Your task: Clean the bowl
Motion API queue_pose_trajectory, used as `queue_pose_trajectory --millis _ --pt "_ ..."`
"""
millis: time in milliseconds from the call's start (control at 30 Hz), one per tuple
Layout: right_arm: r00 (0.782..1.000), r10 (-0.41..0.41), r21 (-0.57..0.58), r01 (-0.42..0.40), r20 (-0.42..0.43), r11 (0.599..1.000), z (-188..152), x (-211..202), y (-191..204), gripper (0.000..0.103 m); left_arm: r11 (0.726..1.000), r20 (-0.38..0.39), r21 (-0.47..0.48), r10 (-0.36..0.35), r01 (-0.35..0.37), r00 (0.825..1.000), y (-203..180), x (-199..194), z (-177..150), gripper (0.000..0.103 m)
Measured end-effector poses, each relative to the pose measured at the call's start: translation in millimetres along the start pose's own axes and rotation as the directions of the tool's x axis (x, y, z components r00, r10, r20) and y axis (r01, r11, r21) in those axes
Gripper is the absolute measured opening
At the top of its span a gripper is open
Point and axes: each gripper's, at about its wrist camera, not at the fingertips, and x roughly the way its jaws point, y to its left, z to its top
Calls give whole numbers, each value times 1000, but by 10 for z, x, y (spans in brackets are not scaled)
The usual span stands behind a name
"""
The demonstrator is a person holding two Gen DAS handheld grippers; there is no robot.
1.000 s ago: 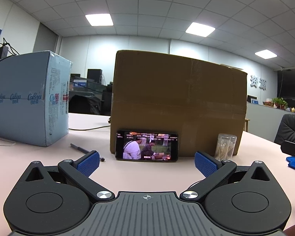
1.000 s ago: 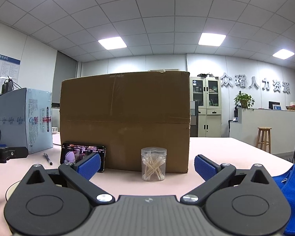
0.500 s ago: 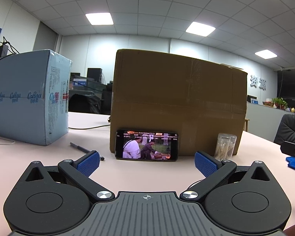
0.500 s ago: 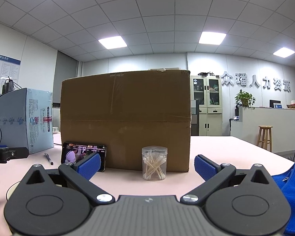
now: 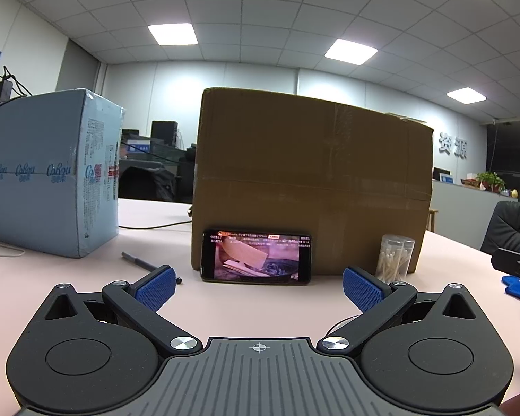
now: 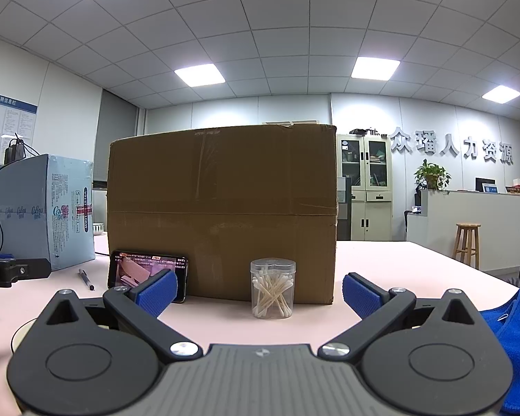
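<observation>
My left gripper [image 5: 259, 287] is open and empty, low over the pink table [image 5: 246, 308]. My right gripper [image 6: 258, 293] is open and empty too. A blue cloth [image 6: 516, 339] lies on the table under the right gripper's right side; its edge shows in the left wrist view [image 5: 518, 286]. A curved pale rim, perhaps a bowl [image 6: 21, 330], shows at the lower left behind the right gripper's body, mostly hidden. A small bowl [image 6: 98, 227] sits far back between the boxes.
A large cardboard box [image 5: 308, 180] stands ahead, with a phone [image 5: 256, 256] playing video leaning on it and a clear jar of cotton swabs [image 6: 272, 289] beside it. A light blue box [image 5: 48, 170] stands left. A pen [image 5: 145, 264] lies near it.
Both grippers have stayed still and open. Only the video on the phone has changed.
</observation>
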Motion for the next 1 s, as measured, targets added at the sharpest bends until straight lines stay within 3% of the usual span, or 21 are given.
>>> queue_pose_trajectory --millis 1000 --pt "1000 4 -6 -4 2 1000 -1 8 31 103 1000 -1 -2 -1 1 1000 -17 -12 -11 103"
